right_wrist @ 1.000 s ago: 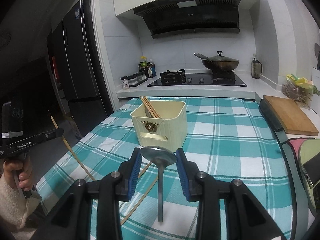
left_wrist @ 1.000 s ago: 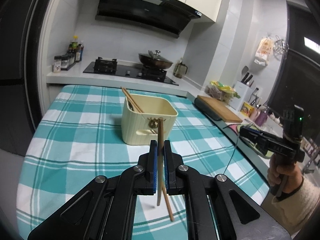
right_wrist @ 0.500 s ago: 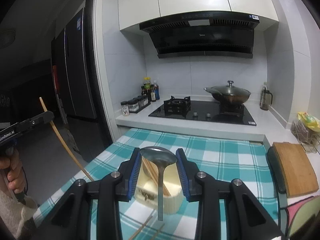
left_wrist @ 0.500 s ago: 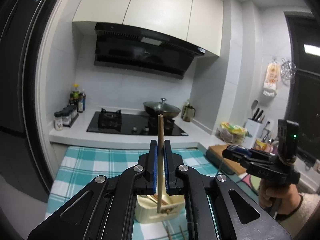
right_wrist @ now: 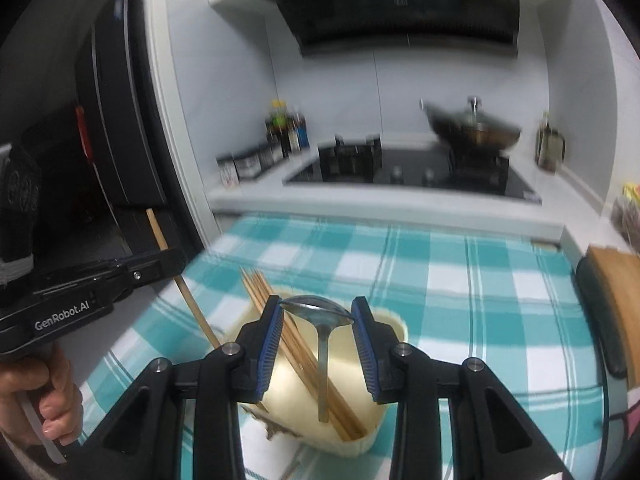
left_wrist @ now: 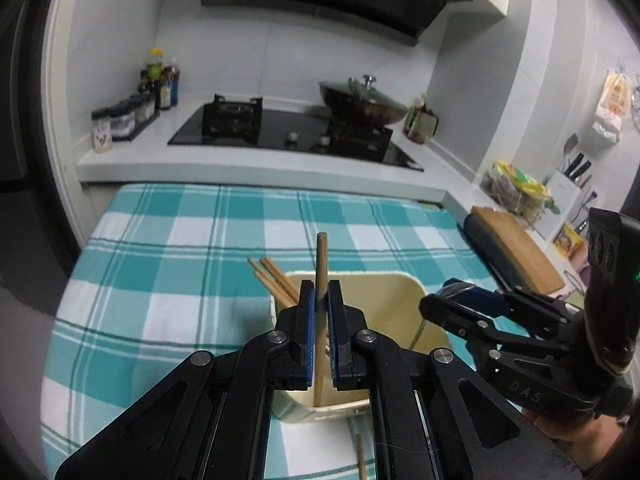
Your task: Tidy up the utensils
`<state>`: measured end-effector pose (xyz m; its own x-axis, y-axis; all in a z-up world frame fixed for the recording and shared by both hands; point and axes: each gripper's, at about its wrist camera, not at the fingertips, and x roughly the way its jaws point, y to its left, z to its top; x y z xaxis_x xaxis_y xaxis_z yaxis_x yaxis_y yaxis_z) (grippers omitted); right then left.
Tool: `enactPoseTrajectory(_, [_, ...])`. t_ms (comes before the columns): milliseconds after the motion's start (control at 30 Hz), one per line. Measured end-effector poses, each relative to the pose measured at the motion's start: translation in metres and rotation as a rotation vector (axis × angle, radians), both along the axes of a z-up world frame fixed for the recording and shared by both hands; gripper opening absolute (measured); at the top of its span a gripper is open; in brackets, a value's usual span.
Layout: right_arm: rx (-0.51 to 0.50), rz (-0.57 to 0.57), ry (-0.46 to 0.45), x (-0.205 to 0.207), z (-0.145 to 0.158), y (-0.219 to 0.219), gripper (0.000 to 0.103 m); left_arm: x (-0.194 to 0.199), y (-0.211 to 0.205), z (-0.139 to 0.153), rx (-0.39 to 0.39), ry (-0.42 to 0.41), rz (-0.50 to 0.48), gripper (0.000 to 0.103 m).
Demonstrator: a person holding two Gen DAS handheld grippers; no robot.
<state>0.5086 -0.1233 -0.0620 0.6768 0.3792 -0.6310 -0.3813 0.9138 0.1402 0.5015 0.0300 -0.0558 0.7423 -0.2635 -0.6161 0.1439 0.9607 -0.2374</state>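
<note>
A cream utensil holder (left_wrist: 394, 300) (right_wrist: 384, 400) stands on the teal checked tablecloth (left_wrist: 192, 248), with several wooden chopsticks (left_wrist: 272, 280) (right_wrist: 300, 356) leaning in it. My left gripper (left_wrist: 321, 300) is shut on a single wooden chopstick (left_wrist: 321, 264), held upright just above the holder's near rim; its lower end hangs inside the holder. My right gripper (right_wrist: 318, 320) is shut on a metal spoon (right_wrist: 320, 312), clamped by its bowl, handle hanging down into the holder. In the right wrist view the left gripper (right_wrist: 160, 260) and its chopstick (right_wrist: 188, 292) show at the left.
Loose chopsticks (left_wrist: 360, 456) lie on the cloth in front of the holder. A wooden cutting board (left_wrist: 520, 248) sits on the right counter. Behind the table are a stove (left_wrist: 296, 136), a lidded wok (left_wrist: 360, 100) and spice jars (left_wrist: 120, 120).
Both grippers have moved forward over the table with their loads and tilted down. The holder, ahead of them before, now sits right under both grippers.
</note>
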Motion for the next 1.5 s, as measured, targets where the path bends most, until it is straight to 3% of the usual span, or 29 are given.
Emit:
enactPoseTrajectory(67, [-0.005, -0.015, 0.043, 0.010, -0.011, 0.002, 0.036, 0.009, -0.007, -0.010, -0.010, 0.072, 0.007, 0.006])
enactPoseTrajectory(133, [0.007, -0.015, 0.106, 0.021, -0.019, 0.004, 0.037, 0.010, -0.008, -0.012, -0.028, 0.118, 0.025, 0.021])
enactPoseTrajectory(200, [0.038, -0.028, 0.132, 0.020, -0.018, -0.001, 0.038, -0.003, -0.001, -0.008, -0.070, 0.115, 0.040, 0.052])
enactPoseTrajectory(267, [0.086, -0.037, 0.112, 0.007, -0.007, -0.011, 0.038, -0.026, 0.008, -0.003, -0.062, 0.100, 0.028, 0.064])
enactPoseTrajectory(300, [0.103, -0.030, 0.093, -0.006, 0.001, -0.019, 0.044, -0.040, 0.012, -0.003, -0.041, 0.099, 0.016, 0.071])
enactPoseTrajectory(400, [0.062, 0.020, 0.055, -0.051, 0.009, -0.036, 0.046, -0.093, 0.027, -0.024, 0.014, 0.110, -0.026, 0.092])
enactPoseTrajectory(533, [-0.029, 0.014, 0.058, -0.120, -0.027, -0.069, 0.051, -0.157, 0.041, -0.092, 0.093, 0.165, 0.019, 0.094])
enactPoseTrajectory(633, [-0.064, -0.078, 0.112, -0.172, -0.082, -0.101, 0.051, -0.195, 0.046, -0.134, 0.091, 0.185, 0.077, 0.094])
enactPoseTrajectory(733, [-0.052, -0.185, 0.194, -0.205, -0.130, -0.125, 0.051, -0.209, 0.045, -0.156, 0.098, 0.187, 0.118, 0.094])
enactPoseTrajectory(800, [-0.061, -0.232, 0.194, -0.222, -0.147, -0.132, 0.051, -0.210, 0.039, -0.163, 0.123, 0.197, 0.111, 0.094])
enactPoseTrajectory(967, [-0.092, -0.261, 0.188, -0.234, -0.162, -0.129, 0.051, -0.207, 0.031, -0.173, 0.167, 0.203, 0.107, 0.094])
enactPoseTrajectory(1500, [-0.172, -0.254, 0.178, -0.232, -0.164, -0.115, 0.057, -0.206, 0.027, -0.177, 0.227, 0.215, 0.120, 0.094])
